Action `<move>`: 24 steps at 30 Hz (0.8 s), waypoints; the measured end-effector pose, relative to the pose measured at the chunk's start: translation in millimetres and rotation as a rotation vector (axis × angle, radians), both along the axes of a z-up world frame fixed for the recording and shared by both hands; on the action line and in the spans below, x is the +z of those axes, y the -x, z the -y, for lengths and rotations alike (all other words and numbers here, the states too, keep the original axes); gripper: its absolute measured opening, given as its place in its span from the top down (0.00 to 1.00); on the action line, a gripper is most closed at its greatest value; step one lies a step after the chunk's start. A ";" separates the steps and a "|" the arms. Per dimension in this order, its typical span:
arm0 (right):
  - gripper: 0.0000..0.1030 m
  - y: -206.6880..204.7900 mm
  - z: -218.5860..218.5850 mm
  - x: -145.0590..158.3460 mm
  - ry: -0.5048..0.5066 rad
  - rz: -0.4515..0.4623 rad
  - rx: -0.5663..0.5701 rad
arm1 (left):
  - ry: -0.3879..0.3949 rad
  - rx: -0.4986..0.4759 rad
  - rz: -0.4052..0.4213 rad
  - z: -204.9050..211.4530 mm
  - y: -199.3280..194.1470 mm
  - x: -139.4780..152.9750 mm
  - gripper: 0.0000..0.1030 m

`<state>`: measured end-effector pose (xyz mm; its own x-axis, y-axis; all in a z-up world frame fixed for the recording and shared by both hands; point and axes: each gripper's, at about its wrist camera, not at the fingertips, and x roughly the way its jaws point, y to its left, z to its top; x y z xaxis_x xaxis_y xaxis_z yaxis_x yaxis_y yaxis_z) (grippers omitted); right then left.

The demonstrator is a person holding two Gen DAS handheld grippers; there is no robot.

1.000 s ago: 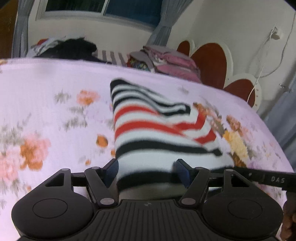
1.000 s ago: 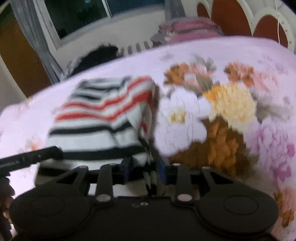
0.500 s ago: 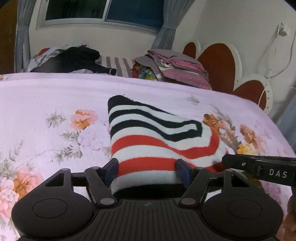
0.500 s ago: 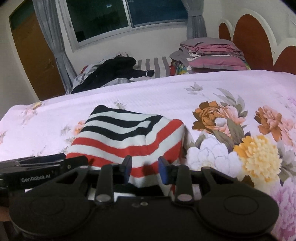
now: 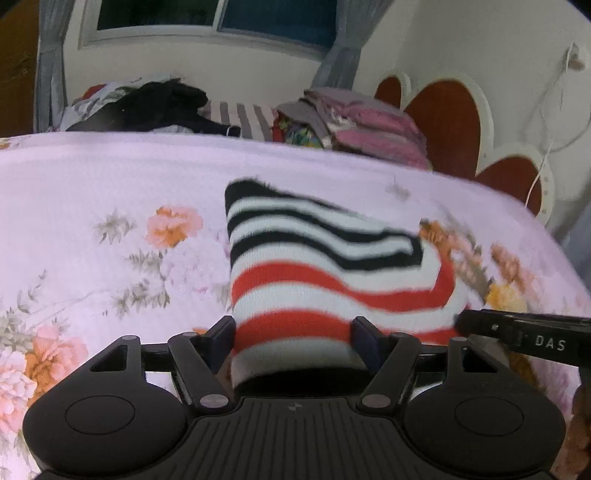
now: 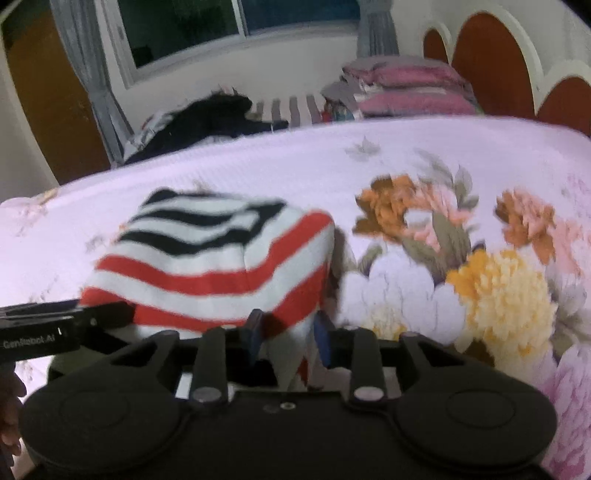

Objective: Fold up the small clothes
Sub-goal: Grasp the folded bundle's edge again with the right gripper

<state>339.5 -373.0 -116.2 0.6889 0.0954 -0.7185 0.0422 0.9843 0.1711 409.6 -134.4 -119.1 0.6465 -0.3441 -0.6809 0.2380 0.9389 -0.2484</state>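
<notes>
Striped knit garment (image 5: pixel 314 280) lies on the flowered bedspread (image 5: pixel 92 192); my left gripper (image 5: pixel 291 339) and right gripper (image 6: pixel 288 332) each clamp its near edge, which their bodies hide.

A home bedroom — a bed (image 5: pixel 92 177) under a floral sheet, a scalloped headboard (image 5: pixel 443 122), stacked pillows (image 6: pixel 406 88), a curtained window (image 6: pixel 221 29).

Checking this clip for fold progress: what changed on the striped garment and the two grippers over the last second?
The striped garment has been folded over: black stripes were nearest a second ago, red ones are now. The left gripper still straddles its near edge with jaws wide; the right gripper keeps a bunched fold between narrow jaws. The floral bedsheet and the clothes pile behind stayed as they were.
</notes>
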 end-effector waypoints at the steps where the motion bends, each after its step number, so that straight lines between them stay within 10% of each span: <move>1: 0.71 -3.3 2.5 4.0 -0.013 0.012 -0.002 | 0.006 0.001 0.010 -0.4 -1.6 3.6 0.34; 24: 0.84 -84.5 12.3 -30.6 0.009 -0.040 0.009 | 0.033 0.065 -0.063 5.2 -64.4 -31.4 0.34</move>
